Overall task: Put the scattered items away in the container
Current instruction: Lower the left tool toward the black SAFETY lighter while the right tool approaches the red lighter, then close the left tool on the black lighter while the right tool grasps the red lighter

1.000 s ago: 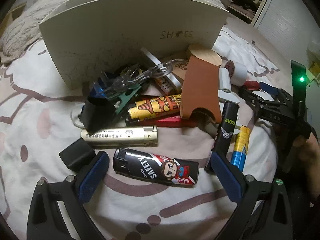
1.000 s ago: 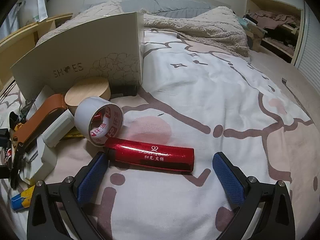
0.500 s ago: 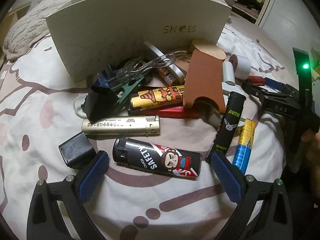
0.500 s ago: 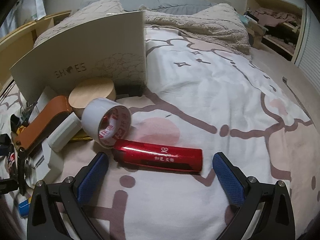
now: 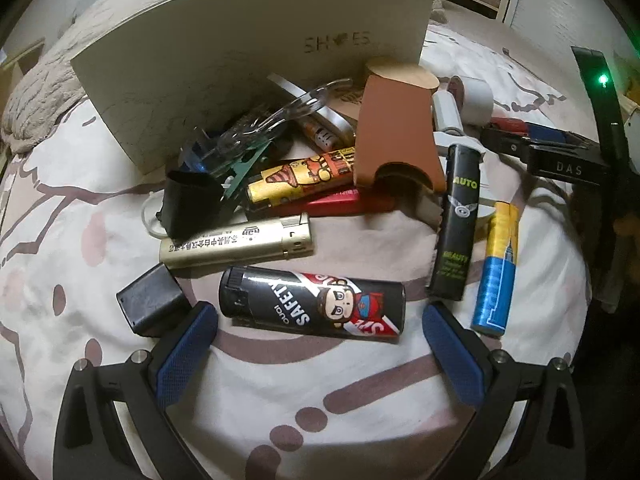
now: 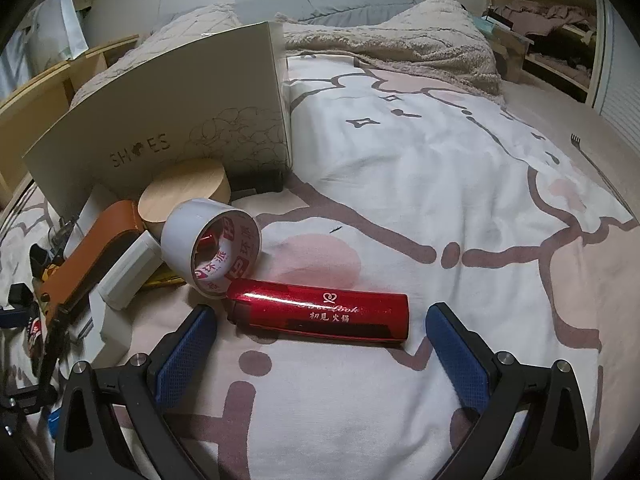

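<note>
A cream shoe box (image 5: 256, 52) (image 6: 168, 128) stands on the bed behind a heap of small items. In the left wrist view my left gripper (image 5: 318, 344) is open, just short of a black "SAFETY" lighter (image 5: 312, 306) lying crosswise between its blue pads. A gold lighter (image 5: 236, 242), a black "AUTO" lighter (image 5: 458, 220) and a blue-yellow lighter (image 5: 496, 268) lie around it. My right gripper (image 6: 320, 342) is open with a shiny red lighter (image 6: 320, 312) lying between its fingertips, beside a white tape roll (image 6: 212, 246).
A brown leather case (image 5: 394, 128) (image 6: 84, 260), a round wooden lid (image 6: 184, 194), a white block (image 6: 128, 268), a black cap (image 5: 152, 306) and clips fill the heap. Patterned bedsheet (image 6: 460, 184) stretches right; a fuzzy blanket (image 6: 400, 44) lies behind.
Both grippers have moved forward and lower: the black lighter and the red lighter now lie closer, between the respective fingertips. Nothing has been picked up.
</note>
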The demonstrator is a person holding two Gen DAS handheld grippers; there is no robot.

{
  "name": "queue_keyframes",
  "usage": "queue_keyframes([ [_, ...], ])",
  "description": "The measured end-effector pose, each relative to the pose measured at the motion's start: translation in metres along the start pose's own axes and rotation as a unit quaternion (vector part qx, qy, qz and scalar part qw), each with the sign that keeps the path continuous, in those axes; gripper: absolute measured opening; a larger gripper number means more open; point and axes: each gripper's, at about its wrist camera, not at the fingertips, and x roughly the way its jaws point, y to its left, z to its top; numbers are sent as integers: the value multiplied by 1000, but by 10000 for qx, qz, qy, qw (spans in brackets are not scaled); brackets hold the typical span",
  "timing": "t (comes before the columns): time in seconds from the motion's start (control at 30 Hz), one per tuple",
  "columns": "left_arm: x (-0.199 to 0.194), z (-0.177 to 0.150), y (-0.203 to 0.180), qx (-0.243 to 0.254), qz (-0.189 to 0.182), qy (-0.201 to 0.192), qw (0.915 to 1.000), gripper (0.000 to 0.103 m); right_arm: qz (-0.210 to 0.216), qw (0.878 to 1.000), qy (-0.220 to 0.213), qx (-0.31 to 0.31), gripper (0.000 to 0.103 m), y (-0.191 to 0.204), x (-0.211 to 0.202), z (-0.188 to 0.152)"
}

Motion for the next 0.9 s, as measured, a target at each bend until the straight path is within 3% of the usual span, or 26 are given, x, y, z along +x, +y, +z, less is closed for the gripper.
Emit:
queue_keyframes([
  [0.13, -2, 0, 5, -93, -134, -71, 9998, 103, -5, 9999, -118, 44, 102, 0, -4, -3],
  [0.27, -2, 0, 3, 0, -125, -108, 9999, 103, -205, 9989, -323, 255, 81, -3, -10, -6],
  [0.43, -1, 2, 5, 228, -241, -92, 9994, 103, -235, 9988, -360, 240, 81, -2, -10, -7],
  [0.57, -2, 6, 10, 84, -422, -127, 9990, 101, -244, 9987, -386, 212, 81, -1, -11, -8],
  [0.7, -7, 6, 17, -115, -430, -201, 9988, 84, -246, 9987, -395, 212, 81, -1, -11, -8],
  [0.9, -9, 2, 12, -101, -365, -231, 9990, 84, -240, 9986, -432, 187, 81, 0, -11, -9],
])
